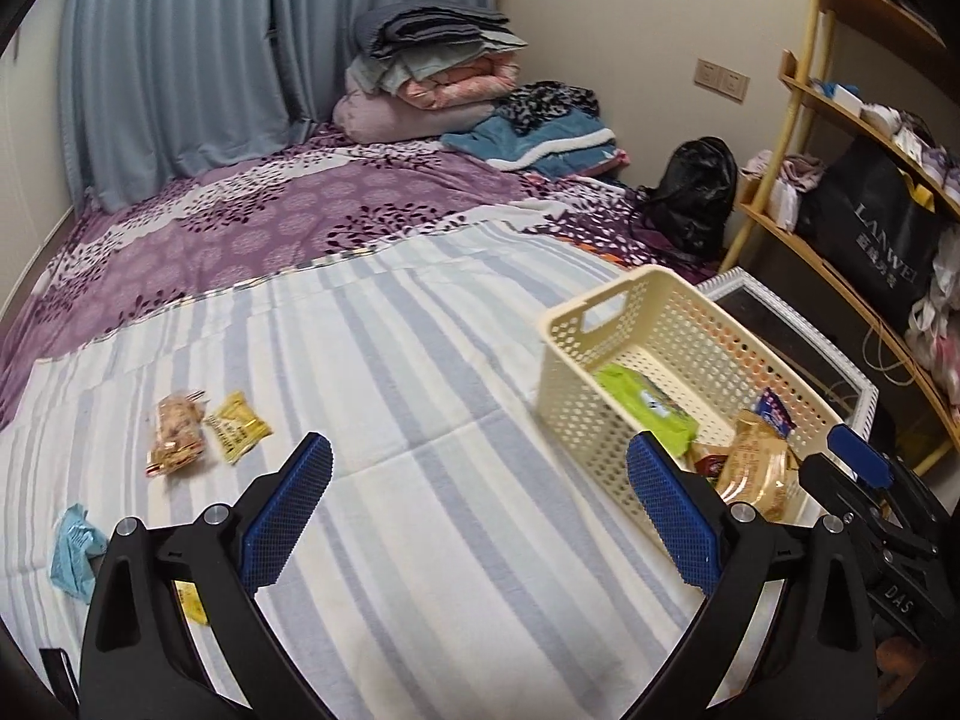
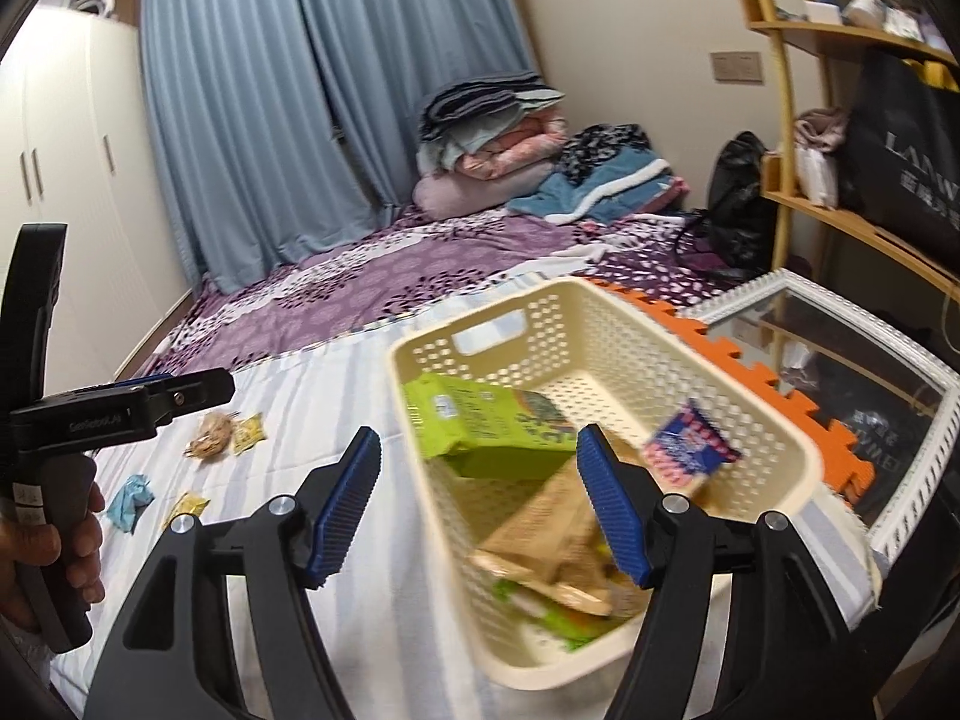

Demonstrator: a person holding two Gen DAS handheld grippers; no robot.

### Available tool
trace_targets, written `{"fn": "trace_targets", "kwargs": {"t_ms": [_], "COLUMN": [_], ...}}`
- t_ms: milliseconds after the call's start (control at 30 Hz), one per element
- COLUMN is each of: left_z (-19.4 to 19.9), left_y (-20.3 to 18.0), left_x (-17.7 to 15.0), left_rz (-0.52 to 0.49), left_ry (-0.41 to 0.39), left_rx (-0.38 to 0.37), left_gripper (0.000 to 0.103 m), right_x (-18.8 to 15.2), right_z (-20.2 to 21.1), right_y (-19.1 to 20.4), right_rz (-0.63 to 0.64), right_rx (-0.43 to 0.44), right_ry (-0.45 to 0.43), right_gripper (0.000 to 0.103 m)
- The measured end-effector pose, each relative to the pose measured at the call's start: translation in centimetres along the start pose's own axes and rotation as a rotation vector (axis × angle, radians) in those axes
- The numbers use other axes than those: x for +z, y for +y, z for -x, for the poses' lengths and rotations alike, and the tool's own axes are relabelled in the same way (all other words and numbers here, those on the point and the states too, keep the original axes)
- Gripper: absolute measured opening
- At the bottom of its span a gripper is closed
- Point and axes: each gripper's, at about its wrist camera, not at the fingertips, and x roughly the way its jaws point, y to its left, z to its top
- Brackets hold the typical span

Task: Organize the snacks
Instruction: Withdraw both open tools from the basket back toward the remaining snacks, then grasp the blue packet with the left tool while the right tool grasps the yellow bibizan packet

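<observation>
A cream perforated basket (image 1: 651,306) stands on the striped bed cover and shows in the right wrist view (image 2: 780,450) too. It holds a green pack (image 2: 486,426), a brown bread pack (image 2: 558,540) and a small blue-pink packet (image 2: 690,450). On the cover lie a clear nut snack (image 1: 175,432), a yellow packet (image 1: 237,426), a light blue wrapper (image 1: 72,546) and a second yellow packet (image 1: 192,600). My left gripper (image 1: 480,510) is open and empty over the cover. My right gripper (image 2: 480,504) is open and empty above the basket's near left part.
Folded quilts and clothes (image 1: 432,72) are piled at the bed's far end. A wooden shelf (image 1: 840,120) with bags stands at the right. A white-framed mirror (image 2: 840,372) and orange foam mat (image 2: 750,360) lie beside the bed. A wardrobe (image 2: 72,180) stands at the left.
</observation>
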Motion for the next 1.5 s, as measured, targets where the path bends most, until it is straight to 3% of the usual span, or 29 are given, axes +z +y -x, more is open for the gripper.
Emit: {"fn": "trace_targets", "kwargs": {"t_ms": [233, 633, 1033, 1267, 1500], "left_z": [0.8, 2.4, 2.7, 1.3, -1.0], "left_y": [5.4, 14.8, 26.2, 31.4, 34.1], "left_x": [-1.1, -4.2, -8.8, -11.9, -12.8], "left_rz": [0.076, 0.18, 0.293, 0.341, 0.315], "left_ry": [0.004, 0.015, 0.083, 0.107, 0.145], "left_rx": [0.062, 0.213, 0.359, 0.375, 0.358], "left_gripper": [0.1, 0.1, 0.1, 0.1, 0.1], "right_x": [-0.1, -2.4, -4.8, -6.2, -7.3], "right_z": [-1.1, -4.5, -6.2, -7.7, -8.8], "right_y": [4.0, 12.1, 18.6, 20.6, 22.0], "right_rz": [0.059, 0.141, 0.255, 0.284, 0.308], "right_rx": [0.072, 0.255, 0.334, 0.353, 0.364], "right_ry": [0.036, 0.201, 0.294, 0.361, 0.409], "right_gripper": [0.068, 0.068, 0.075, 0.075, 0.075]}}
